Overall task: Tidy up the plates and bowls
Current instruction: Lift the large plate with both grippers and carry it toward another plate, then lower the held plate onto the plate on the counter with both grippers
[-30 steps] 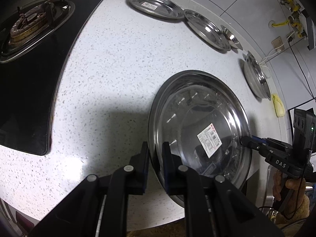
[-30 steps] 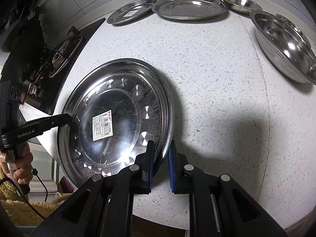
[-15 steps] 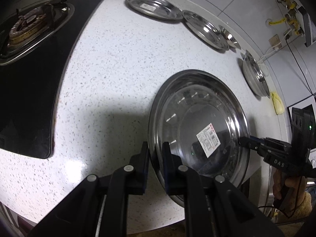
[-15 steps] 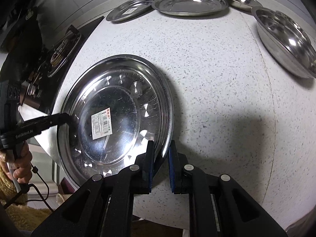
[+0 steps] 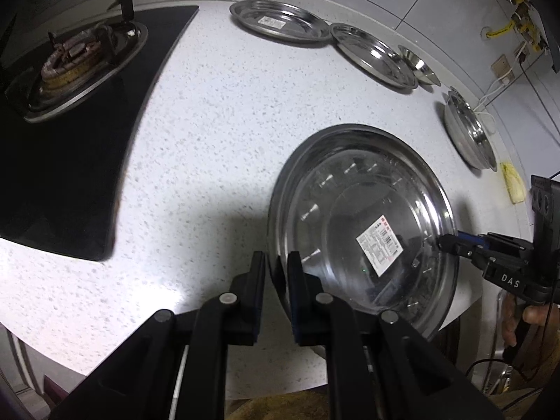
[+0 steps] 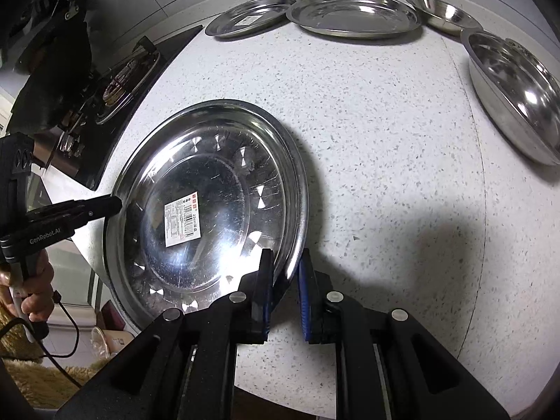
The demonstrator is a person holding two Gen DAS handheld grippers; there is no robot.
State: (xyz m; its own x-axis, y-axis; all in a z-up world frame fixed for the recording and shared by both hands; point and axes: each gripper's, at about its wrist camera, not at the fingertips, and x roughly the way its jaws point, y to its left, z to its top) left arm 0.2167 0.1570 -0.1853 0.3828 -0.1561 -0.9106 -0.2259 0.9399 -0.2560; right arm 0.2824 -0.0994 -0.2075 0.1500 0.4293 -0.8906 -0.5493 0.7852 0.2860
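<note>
plate (image 6: 206, 206) has risen a little off the counter's (image 5: 217, 133) front edge compared with a second ago, its shadow now wider beneath, so the carry toward the other dishes looks begun. left gripper (image 5: 276, 273) pinches its near-left rim; right gripper (image 6: 283, 280) straddles the opposite rim, seemingly clamped. two plates (image 6: 353, 14) and two bowls (image 6: 514, 80) wait well apart, along the counter's back edge and right side.
</note>
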